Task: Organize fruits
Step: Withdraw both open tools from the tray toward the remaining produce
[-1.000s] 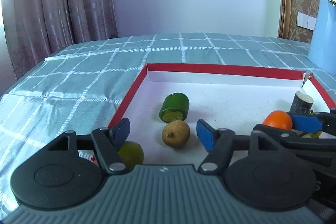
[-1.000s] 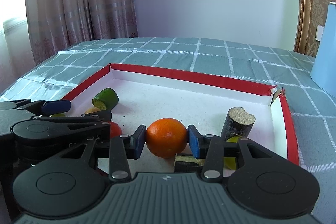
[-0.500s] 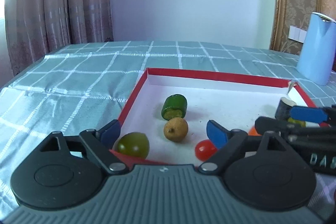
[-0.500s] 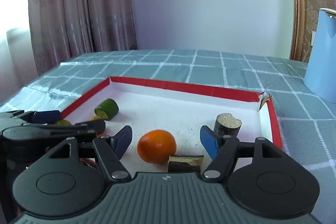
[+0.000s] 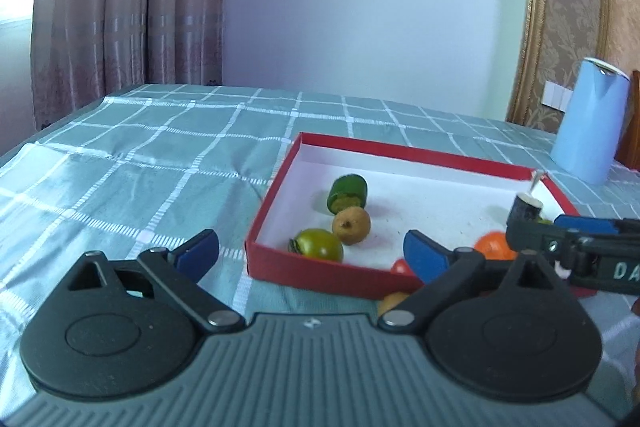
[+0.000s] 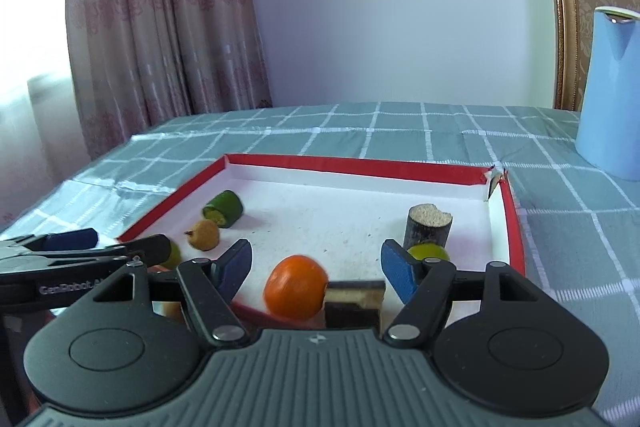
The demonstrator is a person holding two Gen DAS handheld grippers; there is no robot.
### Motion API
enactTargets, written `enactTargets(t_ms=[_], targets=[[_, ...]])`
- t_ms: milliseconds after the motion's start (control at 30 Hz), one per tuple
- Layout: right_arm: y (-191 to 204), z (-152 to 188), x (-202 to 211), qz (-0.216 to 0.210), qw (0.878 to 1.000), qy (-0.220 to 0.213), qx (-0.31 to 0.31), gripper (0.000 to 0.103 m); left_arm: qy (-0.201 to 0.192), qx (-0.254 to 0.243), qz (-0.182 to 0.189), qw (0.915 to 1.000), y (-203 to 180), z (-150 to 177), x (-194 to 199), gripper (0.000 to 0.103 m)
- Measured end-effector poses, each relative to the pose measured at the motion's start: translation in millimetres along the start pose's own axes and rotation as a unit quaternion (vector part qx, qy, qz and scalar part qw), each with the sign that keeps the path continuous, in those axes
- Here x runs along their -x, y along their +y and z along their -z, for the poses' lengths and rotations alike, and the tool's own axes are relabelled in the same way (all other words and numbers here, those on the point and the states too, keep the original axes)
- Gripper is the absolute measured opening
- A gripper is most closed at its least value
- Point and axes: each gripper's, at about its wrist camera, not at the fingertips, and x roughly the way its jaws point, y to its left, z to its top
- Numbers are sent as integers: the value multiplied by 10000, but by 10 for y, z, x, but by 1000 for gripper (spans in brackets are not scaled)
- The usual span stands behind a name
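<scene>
Table [image 5: 160, 155] under grey-green checked cloth, wide and mostly bare on the near-left side. Blue jug [image 6: 612, 91] at far right, well apart from the work. Red-walled tray [image 6: 360, 167] with white floor, holding nearly all the fruit. Left gripper [image 5: 312, 251], jaws spread wide and gripping nothing, held back outside the tray's near-left corner. Right gripper [image 6: 316, 263], jaws likewise released, poised over the near wall with the orange [image 6: 296, 287] lying loose on the floor between them, touching neither pad. Dark sugarcane stub [image 6: 428, 229] upright near the right wall; a second cut piece [image 6: 354, 297], flat, just beside the orange. Green cut fruit [image 5: 347, 194] on its side toward the far left; tan round fruit [image 5: 351, 225] just in front of it; green tomato-like fruit [image 5: 318, 244] in the near-left corner. Small green fruit [image 6: 428, 251] at the foot of the stub. Red fruit [image 5: 401, 265] against the near wall, half hidden behind a jaw. Small tan fruit [image 5: 394, 303], apparently outside the tray on the cloth, though largely masked. Step judged: collecting that last stray. To be done well: approach low and level, straddle the fruit squarely, close gently to avoid rolling, lift clear of the red wall before setting down in open floor.
</scene>
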Motion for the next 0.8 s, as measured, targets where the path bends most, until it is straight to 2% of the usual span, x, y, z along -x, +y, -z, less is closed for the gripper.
enactTargets(t_ms=[133, 267, 433, 500, 600, 733, 800], targets=[[-2, 75, 150, -46, 9999, -130, -32, 71, 44, -323, 47, 9995, -95, 99, 81, 98], [-53, 141, 279, -25, 9996, -257, -119, 71, 77, -359, 139, 9992, -113, 139, 112, 98], [-178, 225, 391, -150, 9991, -200, -351, 71, 308, -409, 209, 9985, -124, 148, 39, 91], [-204, 247, 413, -150, 9989, -208, -392, 71, 432, -582, 328, 9968, -183, 167, 17, 91], [-222, 283, 397, -107, 9992, -116, -362, 71, 427, -775, 305, 9956, -250, 186, 18, 91], [-232, 298, 377, -155, 9990, 4, -425, 71, 528, -573, 246, 9967, -188, 177, -23, 91], [-220, 303, 376, -139, 9992, 6, -387, 71, 619, -432, 204, 9969, -133, 171, -45, 87]])
